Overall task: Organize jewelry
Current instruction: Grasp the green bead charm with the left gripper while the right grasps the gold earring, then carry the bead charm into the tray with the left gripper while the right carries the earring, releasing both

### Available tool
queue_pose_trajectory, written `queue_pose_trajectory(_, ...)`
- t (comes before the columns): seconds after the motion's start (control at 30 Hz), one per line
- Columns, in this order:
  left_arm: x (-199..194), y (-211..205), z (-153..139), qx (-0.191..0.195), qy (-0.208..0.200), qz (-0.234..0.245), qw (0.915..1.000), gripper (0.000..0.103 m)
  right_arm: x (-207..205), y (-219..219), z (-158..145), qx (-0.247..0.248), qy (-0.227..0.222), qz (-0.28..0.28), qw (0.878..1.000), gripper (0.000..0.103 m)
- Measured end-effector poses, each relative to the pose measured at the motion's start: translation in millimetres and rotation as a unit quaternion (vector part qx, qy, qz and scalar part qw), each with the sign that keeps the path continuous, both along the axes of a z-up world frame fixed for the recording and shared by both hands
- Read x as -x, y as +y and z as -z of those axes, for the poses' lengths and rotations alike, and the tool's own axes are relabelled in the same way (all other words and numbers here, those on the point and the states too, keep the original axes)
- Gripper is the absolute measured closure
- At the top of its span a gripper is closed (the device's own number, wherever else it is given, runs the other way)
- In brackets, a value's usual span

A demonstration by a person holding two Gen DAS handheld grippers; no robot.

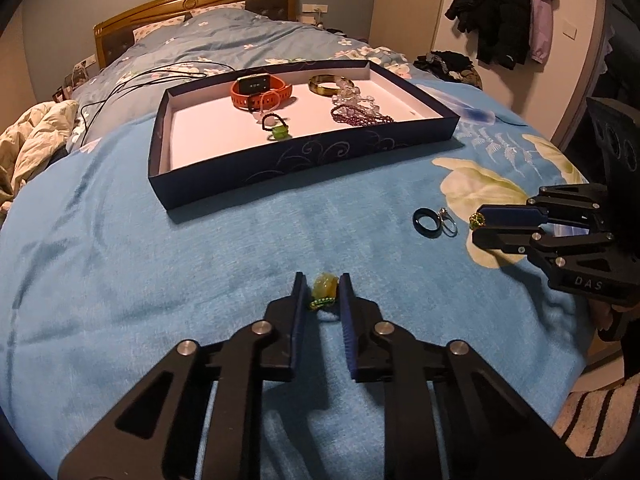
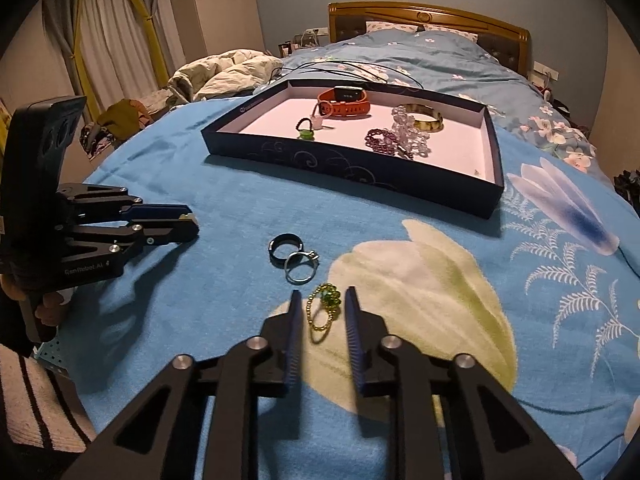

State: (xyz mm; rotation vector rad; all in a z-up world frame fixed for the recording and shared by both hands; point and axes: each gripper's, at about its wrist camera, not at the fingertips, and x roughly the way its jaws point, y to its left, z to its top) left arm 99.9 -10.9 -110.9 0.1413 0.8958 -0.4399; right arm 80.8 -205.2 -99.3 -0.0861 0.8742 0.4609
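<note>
My left gripper (image 1: pixel 322 285) is shut on a yellow-green stone ring (image 1: pixel 323 286) with a green bead band, just above the blue blanket. It also shows in the right wrist view (image 2: pixel 188 222). My right gripper (image 2: pixel 323 305) is open, its fingers either side of a green beaded ring (image 2: pixel 325 305) lying on the blanket; it also shows in the left wrist view (image 1: pixel 478 226). A black ring (image 2: pixel 285 249) and a silver ring (image 2: pixel 301 266) lie just ahead of it. The dark blue tray (image 1: pixel 304 156) holds an orange watch (image 1: pixel 260 90), bangle, bead bracelets and a green ring.
The tray (image 2: pixel 352 168) sits mid-bed on the blanket. Black cables (image 1: pixel 132 84) trail behind it toward the headboard. A crumpled quilt (image 2: pixel 228 70) lies at the bed's side. Coats (image 1: pixel 504 12) hang on the wall at the right.
</note>
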Motion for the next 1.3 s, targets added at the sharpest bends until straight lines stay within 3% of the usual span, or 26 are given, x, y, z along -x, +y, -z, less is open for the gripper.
queue_pose_trajectory(0.17, 1, 1, -1, 0.002, -0.001, -0.006, 1.0, 0.091, -1, -2, 0, -0.001, -0.001, 0.005, 1.0, 0.097)
queue_pose_trajectory(0.53, 3, 6, -6, 0.019, -0.004, -0.013, 0.9997, 0.091, -2, -12, -8, -0.033, -0.006, 0.015, 0.999, 0.097)
queue_pose_trajectory(1.3, -19, 4, -48, 0.049, -0.069, -0.019, 0.9963, 0.091, -33, -15, -41, -0.058, -0.057, 0.02, 0.997, 0.097)
